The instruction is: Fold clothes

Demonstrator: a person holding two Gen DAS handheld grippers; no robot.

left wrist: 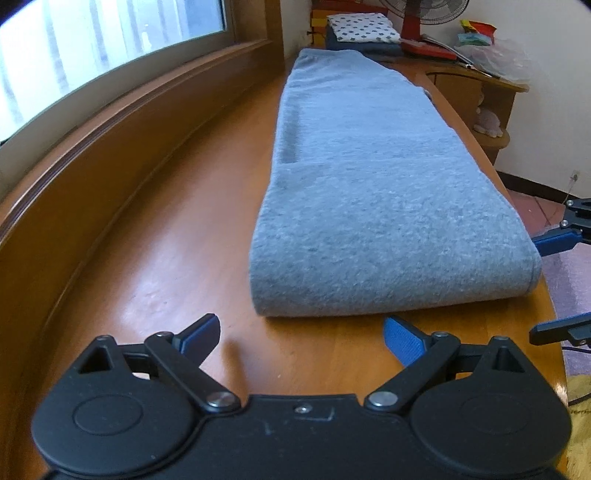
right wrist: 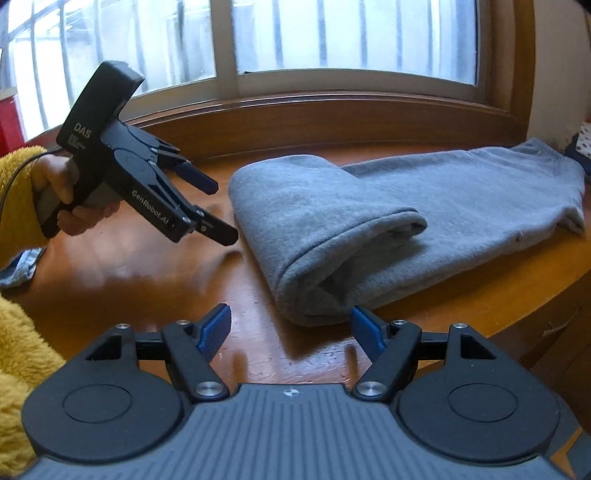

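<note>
Long grey fleece garment [left wrist: 373,184], folded lengthwise into a thick soft strip with a nubby, heathered nap, lying flat along the glossy orange-brown wooden surface [left wrist: 155,258] and parallel to the curved wooden window sill [left wrist: 110,122]. Near end rounded into a plump fold, its open layered edge and stitched hem showing in the right wrist view [right wrist: 369,229]. Left tongs [left wrist: 301,338] of black plastic, with ribbed blue pads, spread wide apart and holding nothing, poised low over the bare wood just short of the garment's near end. Right tongs [right wrist: 290,330], same black linkage and blue ridged pads, likewise spread wide and holding nothing, just beside the folded corner, the right pad close to the cloth though contact cannot be judged. Left hand [right wrist: 70,199] wrapped round the black pistol-shaped handle, fluffy yellow sleeve [right wrist: 14,206] at the wrist. At the far end of the surface, a folded white cloth with a blue diamond print [left wrist: 364,27] stacked on darker fabric, beside a red-based fan [left wrist: 417,22].
</note>
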